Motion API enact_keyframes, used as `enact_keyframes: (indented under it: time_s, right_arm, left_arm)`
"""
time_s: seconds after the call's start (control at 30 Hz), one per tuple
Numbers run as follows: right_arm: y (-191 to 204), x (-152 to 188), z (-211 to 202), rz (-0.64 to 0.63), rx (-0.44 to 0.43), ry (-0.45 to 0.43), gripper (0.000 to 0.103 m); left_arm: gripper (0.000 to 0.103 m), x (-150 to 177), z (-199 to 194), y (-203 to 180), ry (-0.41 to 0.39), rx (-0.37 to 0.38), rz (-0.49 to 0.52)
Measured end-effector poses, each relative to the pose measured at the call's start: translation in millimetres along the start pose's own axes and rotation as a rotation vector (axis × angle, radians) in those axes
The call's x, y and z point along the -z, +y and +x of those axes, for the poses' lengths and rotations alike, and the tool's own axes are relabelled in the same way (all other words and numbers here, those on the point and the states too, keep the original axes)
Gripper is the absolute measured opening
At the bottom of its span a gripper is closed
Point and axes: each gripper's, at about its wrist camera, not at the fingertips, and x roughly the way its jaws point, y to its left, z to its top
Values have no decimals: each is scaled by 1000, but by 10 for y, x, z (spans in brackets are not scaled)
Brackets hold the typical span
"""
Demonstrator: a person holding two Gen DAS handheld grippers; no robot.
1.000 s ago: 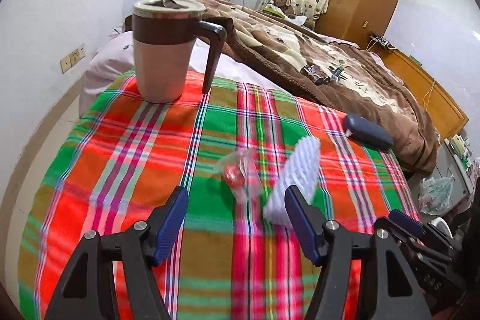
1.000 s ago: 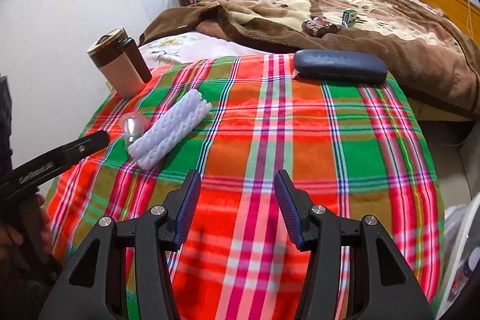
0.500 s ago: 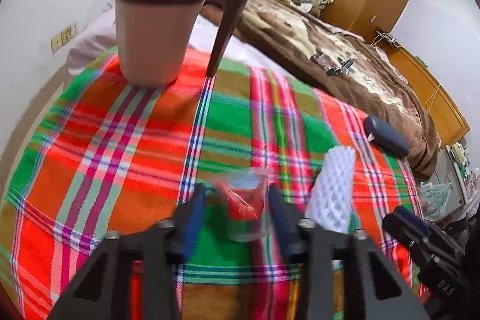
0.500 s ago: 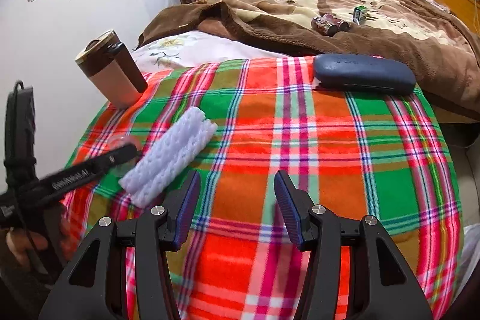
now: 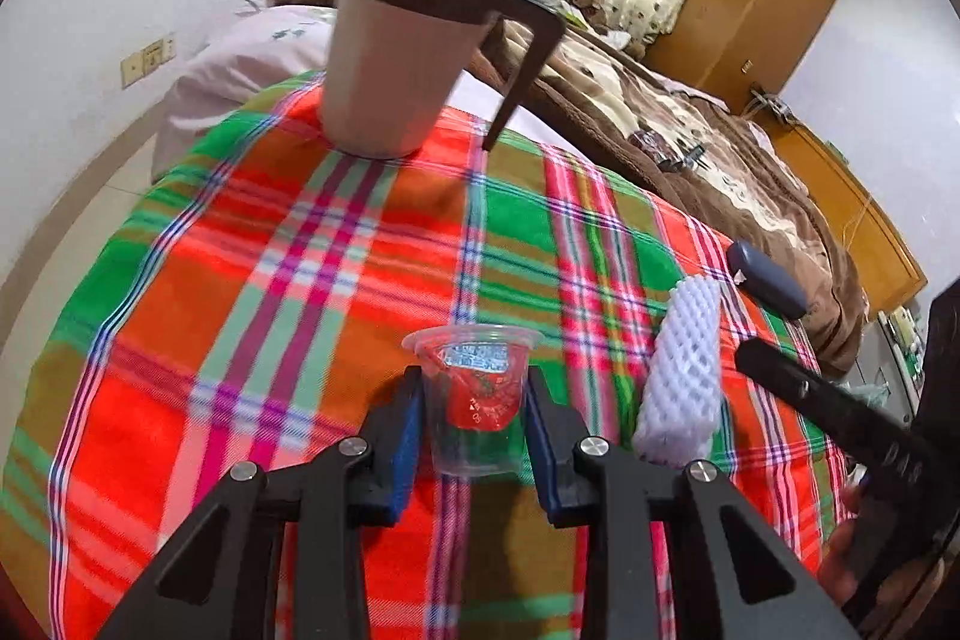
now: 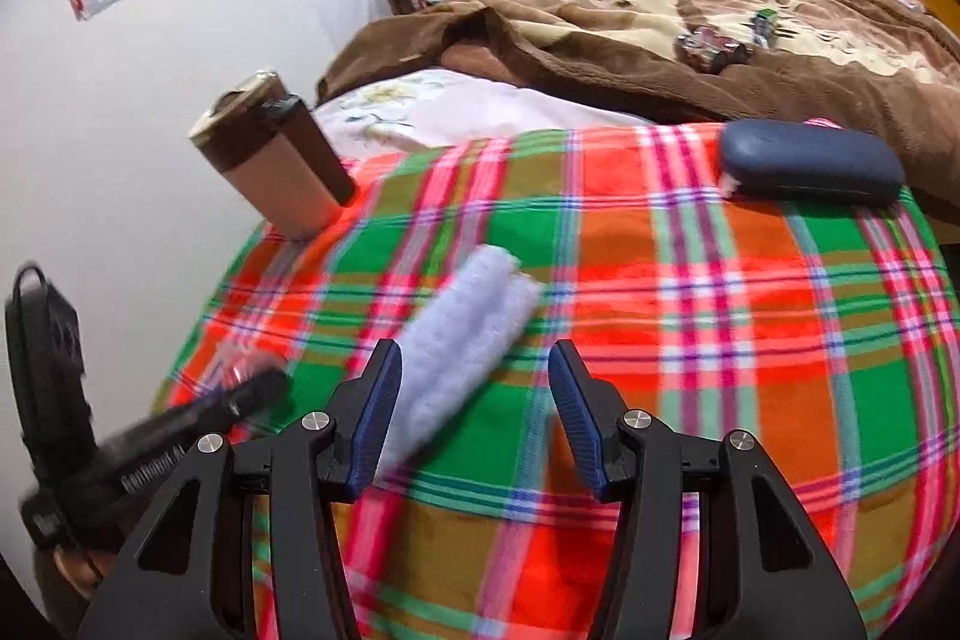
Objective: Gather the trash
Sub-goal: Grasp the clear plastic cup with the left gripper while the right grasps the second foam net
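Left gripper [image 5: 474,424]: its fingers are pinching the clear plastic cup [image 5: 474,394], one blue pad on each side wall. The cup stands upright on the plaid cloth [image 5: 288,280], toward the near edge of the table, with a crumpled red wrapper inside. The pads sit below the rim; I judge the grip sound but the wall thin, so I squeeze no harder or the cup may buckle and pop out.

Right gripper [image 6: 474,406]: fingers spread, nothing between them. It hovers over the cloth near the middle of the table. The white foam sleeve [image 6: 462,316] lies just beside its left finger, outside the gap. In the left view the sleeve lies just right of the cup, apart from it.

Step in hand, as I read it: lift the cup off the table.
- Raise it straight up first, keeping it upright so the wrapper stays in.
- Keep clear of the sleeve on the right during the lift; a sideways sweep would drag it.
- The brown mug [image 5: 408,40] stands near the far left corner, well apart from the cup; no risk there.
- The dark case [image 6: 810,160] sits at the far right edge; I judge it not trash and leave it.

For the sleeve, the right gripper needs to shift left so the sleeve lies across the gap.

No bin shows in either view; I cannot tell where the cup should go.
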Motion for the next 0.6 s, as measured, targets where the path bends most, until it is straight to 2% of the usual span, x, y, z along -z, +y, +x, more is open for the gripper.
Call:
enact_keyframes:
  time_s: [0.03, 0.1, 0.13, 0.17, 0.23, 0.33, 0.4, 0.53, 0.6]
  right_arm:
    - [26, -8, 17, 4, 1, -3, 53]
    - [74, -23, 58, 17, 10, -9, 60]
    - [91, -33, 85, 21, 14, -8, 67]
    - [107, -40, 115, 24, 13, -7, 67]
    - [128, -43, 205, 21, 30, 21, 68]
    - [150, -24, 330, 10, 99, 54, 68]
    - [133, -4, 369, 16, 103, 65, 68]
    - [134, 32, 337, 9, 127, 44, 67]
    - [156, 54, 317, 9, 127, 38, 63]
  left_arm:
    - [32, 7, -16, 25, -1, 13, -10]
    - [32, 10, -34, 51, -6, 21, -20]
    - [32, 17, -35, 57, -8, 25, -25]
    - [32, 18, -31, 57, -9, 27, -27]
    - [32, 15, -28, 51, -10, 24, -22]
    - [32, 19, -23, 69, -10, 29, -22]
    - [32, 24, -28, 92, -10, 39, -30]
    - [32, 25, -31, 84, -10, 36, -27]
    - [32, 22, -27, 87, -10, 40, -30]
